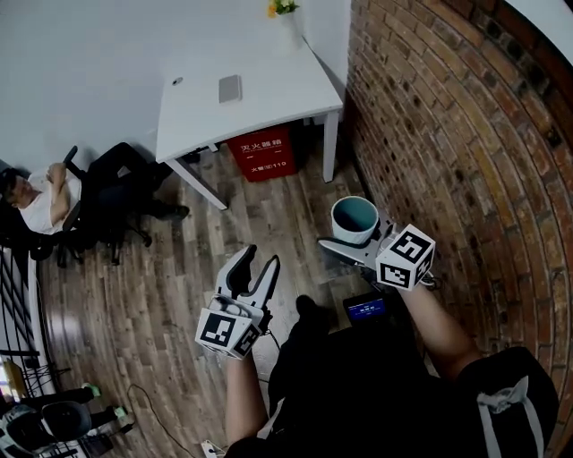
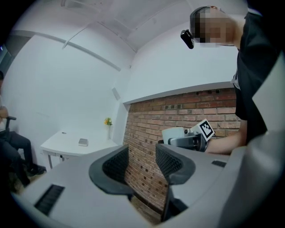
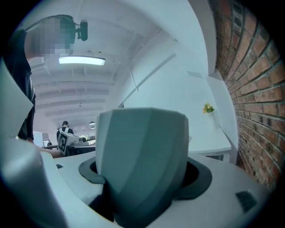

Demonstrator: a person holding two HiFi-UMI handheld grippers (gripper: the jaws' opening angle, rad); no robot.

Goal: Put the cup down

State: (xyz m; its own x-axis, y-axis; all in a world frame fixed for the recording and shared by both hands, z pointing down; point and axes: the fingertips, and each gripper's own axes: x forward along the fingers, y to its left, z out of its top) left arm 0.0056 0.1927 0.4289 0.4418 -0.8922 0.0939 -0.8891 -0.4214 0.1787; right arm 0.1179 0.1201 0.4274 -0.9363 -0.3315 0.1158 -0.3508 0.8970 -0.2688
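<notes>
A pale faceted cup [image 1: 354, 219] with a teal inside is held upright in the air over the wooden floor, my right gripper [image 1: 362, 243] shut on it. The cup [image 3: 140, 162] fills the right gripper view, clamped between the dark pads. My left gripper [image 1: 252, 271] hangs lower and to the left, its jaws open with nothing between them. In the left gripper view the open left gripper [image 2: 141, 165] faces the brick wall, and the cup [image 2: 173, 134] shows beyond it in the right gripper [image 2: 189, 140].
A white table [image 1: 260, 107] stands ahead against the brick wall [image 1: 448, 134], with a small grey object [image 1: 230, 88] and a vase of yellow flowers [image 1: 285, 13] on it. A red box [image 1: 264, 154] sits beneath. A person [image 1: 54, 201] sits in a chair at left.
</notes>
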